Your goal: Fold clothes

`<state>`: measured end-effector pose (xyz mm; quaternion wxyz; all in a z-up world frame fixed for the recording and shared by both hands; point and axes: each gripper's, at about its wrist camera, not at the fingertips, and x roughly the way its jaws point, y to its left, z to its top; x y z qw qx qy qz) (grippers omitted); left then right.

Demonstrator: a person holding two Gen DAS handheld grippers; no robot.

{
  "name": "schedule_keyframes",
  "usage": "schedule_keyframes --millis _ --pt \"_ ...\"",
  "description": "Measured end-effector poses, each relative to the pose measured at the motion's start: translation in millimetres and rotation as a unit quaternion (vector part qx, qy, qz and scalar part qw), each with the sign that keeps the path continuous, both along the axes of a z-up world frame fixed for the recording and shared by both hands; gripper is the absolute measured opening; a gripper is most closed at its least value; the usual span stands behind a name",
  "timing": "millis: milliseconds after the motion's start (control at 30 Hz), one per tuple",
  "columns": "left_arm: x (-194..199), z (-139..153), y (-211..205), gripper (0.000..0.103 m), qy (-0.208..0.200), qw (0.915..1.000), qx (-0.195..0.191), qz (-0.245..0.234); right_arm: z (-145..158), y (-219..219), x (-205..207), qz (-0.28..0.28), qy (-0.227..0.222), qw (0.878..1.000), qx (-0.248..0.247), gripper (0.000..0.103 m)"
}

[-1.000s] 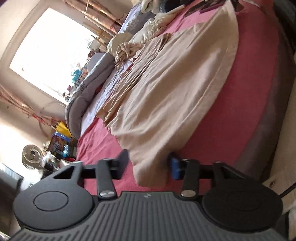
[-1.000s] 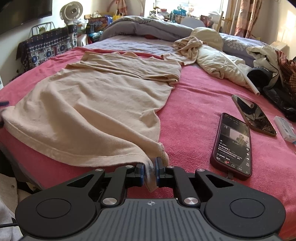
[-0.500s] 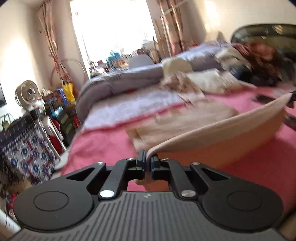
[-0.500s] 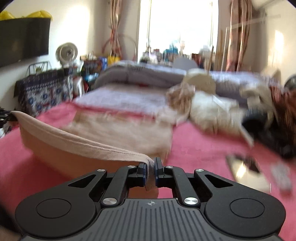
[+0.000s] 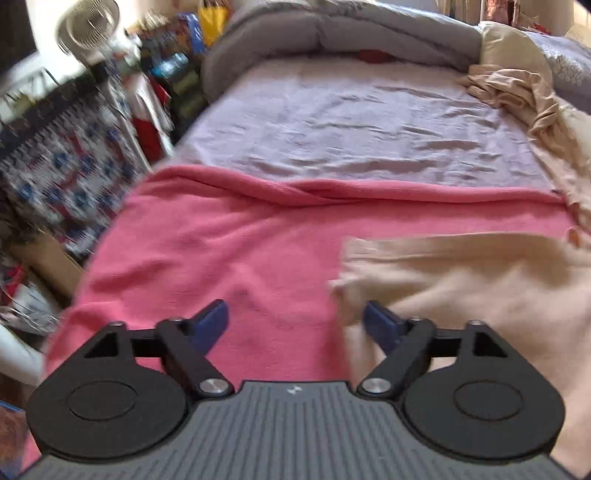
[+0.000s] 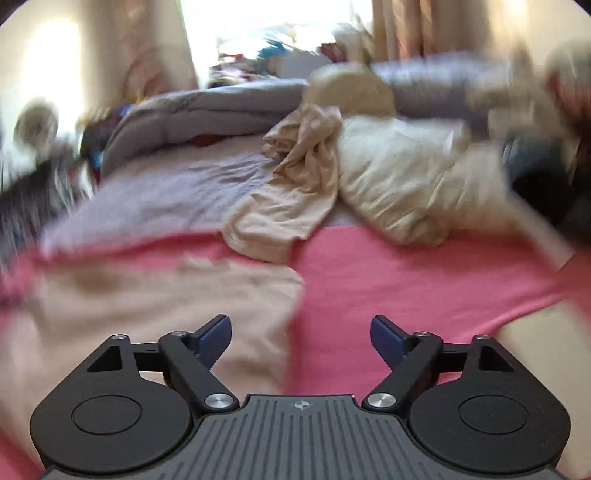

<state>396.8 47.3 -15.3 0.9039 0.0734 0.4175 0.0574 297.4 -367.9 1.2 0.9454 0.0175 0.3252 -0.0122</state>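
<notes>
Sunlight floods a cluttered bedroom, and nearly everything sits on a wide bed covered by a pink blanket (image 5: 229, 258). Beyond the blanket's far edge a pale lilac sheet (image 5: 354, 125) is exposed, and past that lies a rolled grey duvet (image 5: 332, 33). Off the blanket's left edge stand a patterned blue-and-white cloth (image 5: 62, 170), a small fan (image 5: 88, 26) and a jumble of colourful things, all smeared by motion blur.

The beige garment (image 5: 472, 288) lies on the pink blanket, spread flat. In the left wrist view it covers the blanket's right part, with a folded edge running across its far side and its left corner just ahead of the right finger. The left gripper (image 5: 295, 325) hovers over the blanket with its blue-padded fingers (image 5: 210, 325) spread wide and nothing between them; the bare pink surface shows in the gap.

In the right wrist view the same beige garment (image 6: 155, 310) occupies the blanket's left part, its right edge falling between the fingers. The right gripper (image 6: 301, 336) is also spread wide and empty. At the blanket's far edge a crumpled tan garment (image 6: 295, 192) spills from the lilac sheet onto the pink, with a cream pillow (image 6: 410, 184) just beside it on the right. This view is heavily blurred, so finer detail cannot be told.
</notes>
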Motion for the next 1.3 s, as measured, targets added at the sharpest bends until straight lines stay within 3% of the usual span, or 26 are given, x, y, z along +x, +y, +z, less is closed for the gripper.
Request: schedule_keyframes --millis 67,133,200,233,333,433,533,633,667,733,767,867,967,1033,1067,1100,1133,1167,1200,1233,1267,1300 --pt "-22.7 5.3 4.6 0.087 -0.031 0.9975 0.059 -0.025 -5.5 18.9 -39.7 0.052 -0.022 0.992 -0.113 0.085" --pt "-59.3 14.9 6.1 0.087 -0.074 0.9859 0.128 -0.078 -14.7 40.1 -85.0 0.119 -0.044 0.967 -0.22 0.088" --pt "-77.3 7.5 -6.5 0.088 -0.08 0.9732 0.171 -0.132 -33.8 65.0 -131.4 0.2 -0.07 0.922 -0.325 0.092" --pt "-85.8 3.3 -13.3 0.09 -0.082 0.9653 0.191 -0.158 -44.2 77.3 -150.7 0.235 -0.082 0.892 -0.376 0.094" --pt "-111.1 -9.3 -33.5 0.099 -0.086 0.935 0.25 -0.236 -71.9 107.7 -178.0 0.304 -0.106 0.815 -0.482 0.091" --pt "-136.4 -21.9 -53.7 0.099 -0.09 0.8948 0.307 -0.311 -73.4 120.1 -157.0 0.314 -0.11 0.801 -0.498 0.092" --pt "-161.7 -34.6 -74.0 0.092 -0.093 0.8452 0.36 -0.384 -74.4 132.2 -135.1 0.323 -0.112 0.787 -0.513 0.091" --pt "-187.0 -47.2 -94.2 0.092 -0.094 0.7866 0.41 -0.452 -68.2 135.3 -119.8 0.356 -0.086 0.793 -0.487 0.085" --pt "-195.4 -51.4 -101.0 0.091 -0.095 0.7652 0.426 -0.474 -63.6 135.4 -117.0 0.36 -0.074 0.803 -0.469 0.081" --pt "-189.1 -48.8 -103.8 0.09 -0.086 0.764 0.419 -0.483 -54.1 135.7 -111.8 0.368 -0.048 0.822 -0.431 0.074" --pt "-185.2 -47.2 -105.0 0.084 -0.082 0.7646 0.414 -0.487 -56.9 136.5 -108.3 0.365 -0.048 0.821 -0.436 0.073" --pt "-187.4 -54.5 -105.2 0.074 -0.094 0.7362 0.433 -0.512 -67.0 139.2 -97.7 0.352 -0.049 0.816 -0.455 0.073" --pt "-178.6 -60.1 -105.8 0.074 -0.106 0.7245 0.456 -0.506 -77.2 141.9 -87.1 0.339 -0.051 0.81 -0.475 0.073" --pt "-165.9 -65.7 -105.3 0.067 -0.105 0.7307 0.464 -0.49 -84.0 143.7 -80.1 0.331 -0.052 0.806 -0.488 0.073" --pt "-160.3 -69.4 -108.2 0.056 -0.101 0.7357 0.462 -0.484 -87.3 144.6 -76.6 0.326 -0.053 0.804 -0.494 0.072" --pt "-154.0 -76.2 -113.6 0.034 -0.094 0.7425 0.463 -0.474 -90.7 145.5 -73.0 0.322 -0.053 0.802 -0.5 0.068" --pt "-147.7 -83.5 -119.2 0.017 -0.087 0.7493 0.465 -0.464 -94.1 146.4 -69.5 0.318 -0.054 0.8 -0.507 0.048" --pt "-147.1 -92.0 -125.6 0.002 -0.08 0.7489 0.47 -0.46 -97.5 147.3 -66.0 0.313 -0.054 0.797 -0.513 0.02" --pt "-147.3 -97.8 -129.0 0.002 -0.087 0.7454 0.48 -0.454 -100.9 148.2 -62.4 0.309 -0.055 0.795 -0.519 0.011" --pt "-148.9 -97.6 -128.7 0.003 -0.094 0.7484 0.48 -0.448 -99.6 147.7 -64.1 0.307 -0.057 0.795 -0.52 0.01" --pt "-148.0 -92.8 -126.1 0.005 -0.095 0.7597 0.468 -0.442 -97.9 147.0 -66.1 0.306 -0.058 0.795 -0.52 0.01" --pt "-149.4 -88.6 -120.8 0.006 -0.096 0.764 0.463 -0.439 -96.2 146.3 -68.1 0.304 -0.06 0.795 -0.521 0.01"
